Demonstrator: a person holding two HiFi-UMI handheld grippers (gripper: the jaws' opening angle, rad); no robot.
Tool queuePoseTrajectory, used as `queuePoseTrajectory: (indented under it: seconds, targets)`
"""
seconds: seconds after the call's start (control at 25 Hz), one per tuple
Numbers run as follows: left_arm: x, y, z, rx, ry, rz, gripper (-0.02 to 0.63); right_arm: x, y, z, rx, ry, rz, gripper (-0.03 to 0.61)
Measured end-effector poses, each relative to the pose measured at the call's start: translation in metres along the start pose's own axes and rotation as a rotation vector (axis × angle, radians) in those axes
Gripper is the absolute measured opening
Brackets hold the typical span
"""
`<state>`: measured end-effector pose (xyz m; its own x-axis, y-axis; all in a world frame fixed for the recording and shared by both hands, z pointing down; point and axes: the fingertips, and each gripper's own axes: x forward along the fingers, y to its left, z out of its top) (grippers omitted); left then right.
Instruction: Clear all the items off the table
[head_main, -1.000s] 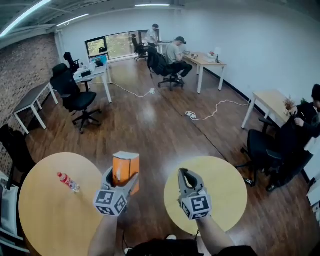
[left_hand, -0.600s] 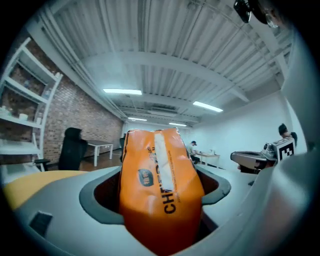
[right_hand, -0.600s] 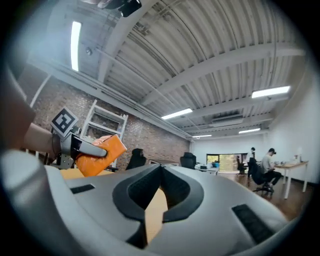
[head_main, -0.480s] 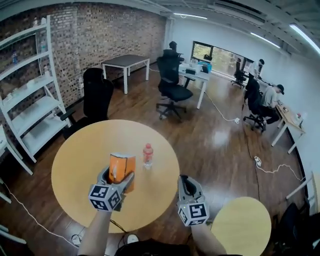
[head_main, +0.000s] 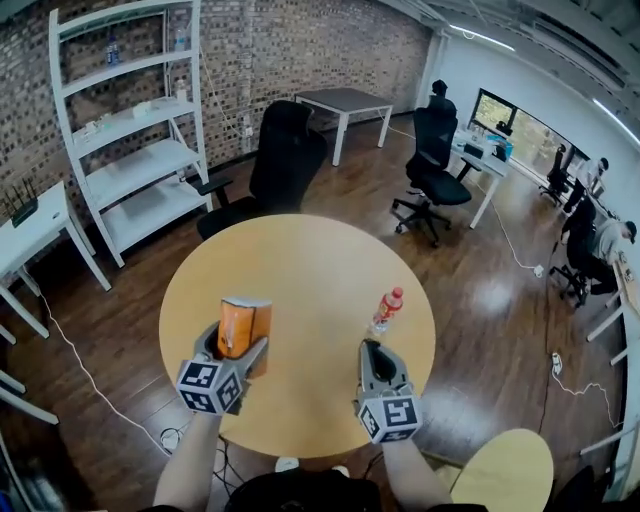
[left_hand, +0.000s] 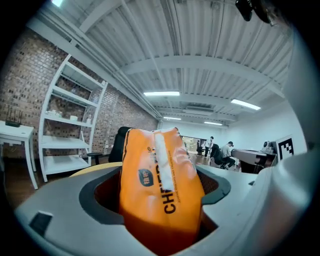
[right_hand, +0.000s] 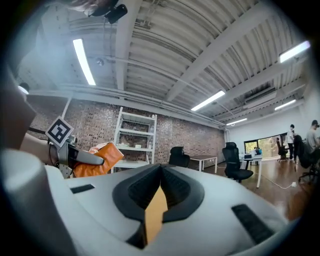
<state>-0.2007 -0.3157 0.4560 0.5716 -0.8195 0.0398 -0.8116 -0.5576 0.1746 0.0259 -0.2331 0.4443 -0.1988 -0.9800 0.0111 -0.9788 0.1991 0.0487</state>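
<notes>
My left gripper (head_main: 235, 348) is shut on an orange snack bag (head_main: 243, 327), held upright above the near left part of the round wooden table (head_main: 300, 270). The left gripper view shows the orange snack bag (left_hand: 161, 185) wedged between the jaws. My right gripper (head_main: 374, 358) hovers over the table's near right part, shut with nothing in it; in the right gripper view the jaws meet at the tips (right_hand: 161, 172). A small clear bottle with a red cap and label (head_main: 386, 307) stands on the table just beyond the right gripper.
A black office chair (head_main: 280, 165) sits behind the table. White shelving (head_main: 130, 130) lines the brick wall at the left, with a white side table (head_main: 30, 235) below it. Part of a second round table (head_main: 505, 470) shows at the lower right. Cables lie on the wooden floor.
The view has swung left: the round table with the bottle has come from the left to straight ahead. The bottle now stands to the right. Both grippers keep their states.
</notes>
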Motion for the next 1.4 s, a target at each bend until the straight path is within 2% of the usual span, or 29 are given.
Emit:
queuePoseTrajectory:
  seconds: [0.2,0.36,0.68,0.96,1.16,1.4]
  targets:
    - [-0.030,0.054,-0.042,-0.081,0.074,0.135,0.416,0.029,0.033,-0.028,0.023,0.074,0.086,0.005]
    - [-0.033,0.078,-0.081,-0.115,0.172,0.200,0.416,0.056,0.043,-0.054,0.030,0.136,0.129,0.005]
    - [-0.001,0.105,-0.149,-0.120,0.345,0.252,0.416,0.090,0.039,-0.104,0.035,0.248,0.150,0.005]
    - [0.019,0.105,-0.215,-0.111,0.531,0.300,0.416,0.089,0.014,-0.167,0.117,0.374,0.126,0.005]
    - [0.023,0.108,-0.237,-0.095,0.605,0.301,0.416,0.095,0.014,-0.190,0.134,0.423,0.139,0.005]
    - [0.030,0.098,-0.245,-0.006,0.640,0.285,0.422,0.101,0.001,-0.194,0.127,0.430,0.139,0.005]
